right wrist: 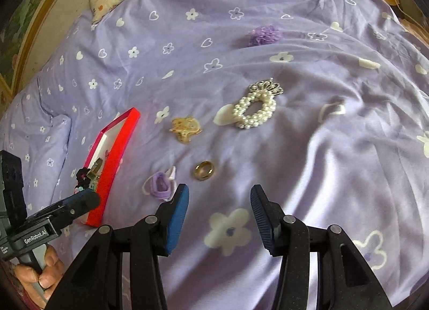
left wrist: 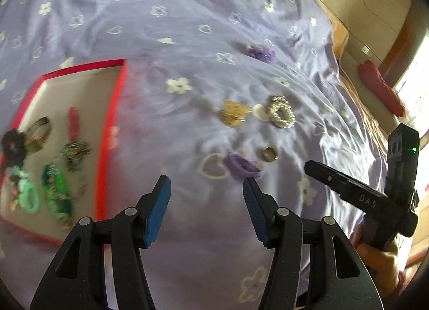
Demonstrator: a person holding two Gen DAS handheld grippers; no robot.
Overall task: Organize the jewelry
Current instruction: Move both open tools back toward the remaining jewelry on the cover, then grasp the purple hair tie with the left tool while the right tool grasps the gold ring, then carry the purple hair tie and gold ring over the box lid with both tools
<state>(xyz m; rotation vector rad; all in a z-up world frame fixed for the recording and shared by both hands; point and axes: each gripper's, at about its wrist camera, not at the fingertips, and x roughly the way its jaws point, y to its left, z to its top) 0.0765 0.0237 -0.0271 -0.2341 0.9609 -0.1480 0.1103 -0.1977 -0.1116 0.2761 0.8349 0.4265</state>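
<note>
A gold ring (right wrist: 204,170), pearl bracelet (right wrist: 254,110) and purple hair tie (right wrist: 160,186) lie loose mid-bed, apart from the red tray (left wrist: 112,122) of jewelry nearer the bed's left edge. Your left tongs (left wrist: 206,212) and right tongs (right wrist: 218,220) both hang apart, holding nothing.

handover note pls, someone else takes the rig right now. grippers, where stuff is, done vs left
Left gripper: jaws open, empty, above the bedspread near the lilac hair tie.
Right gripper: jaws open, empty, just short of the gold ring.
Done: red tray on the left already holds several pieces, among them a green bracelet and a mint hair tie.
Left, all loose on the bedspread: gold ring, lilac hair tie, gold clip, pearl bracelet, purple scrunchie farthest away.
</note>
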